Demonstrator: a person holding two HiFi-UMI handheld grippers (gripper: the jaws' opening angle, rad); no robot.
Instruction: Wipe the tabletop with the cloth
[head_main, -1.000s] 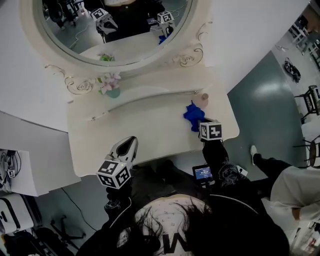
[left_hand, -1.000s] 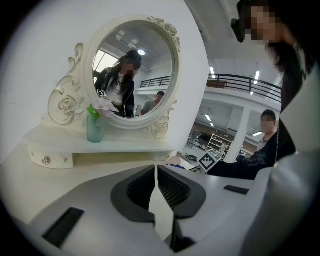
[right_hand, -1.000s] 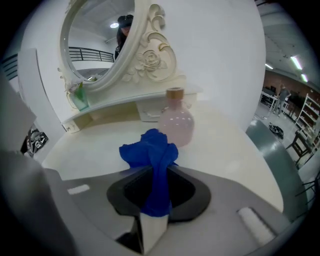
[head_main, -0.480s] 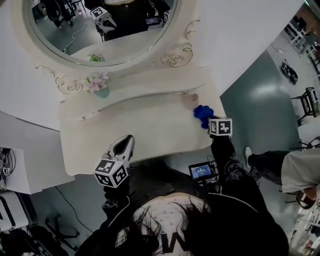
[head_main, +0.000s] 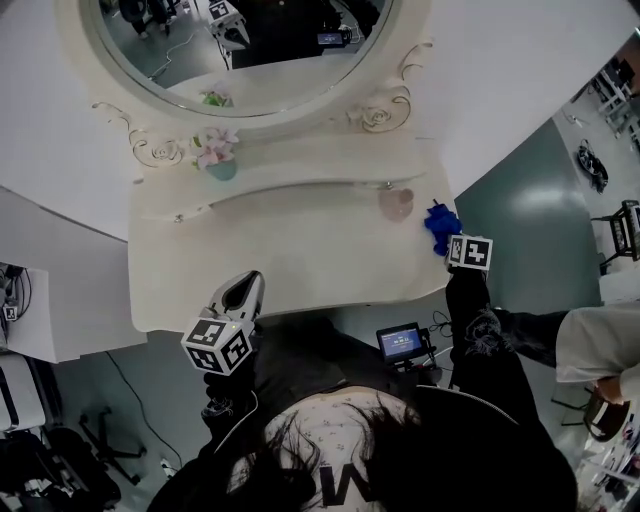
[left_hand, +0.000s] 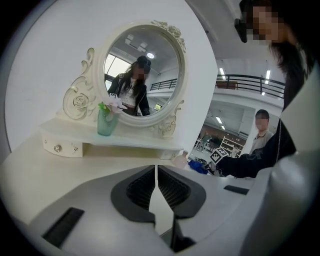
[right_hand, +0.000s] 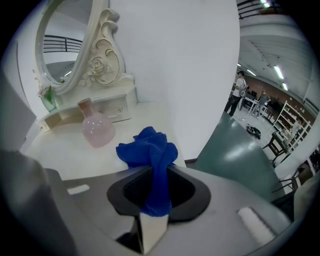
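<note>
A blue cloth (head_main: 439, 225) (right_hand: 152, 155) sits bunched at the right end of the cream dressing tabletop (head_main: 290, 260), pinched in my right gripper (head_main: 452, 240) (right_hand: 156, 192), which is shut on it near the table's right edge. My left gripper (head_main: 243, 293) (left_hand: 157, 187) hovers at the front edge of the table, left of centre, jaws shut with nothing between them.
A pink round bottle (head_main: 396, 204) (right_hand: 97, 128) stands just left of the cloth. A teal vase of flowers (head_main: 220, 158) (left_hand: 106, 120) sits on the raised shelf (head_main: 300, 160) under the oval mirror (head_main: 250, 45). A person (head_main: 600, 345) stands on the floor at right.
My right gripper has dragged the blue cloth rightward along the tabletop, past the pink bottle to the right end. The left gripper has stayed put.
</note>
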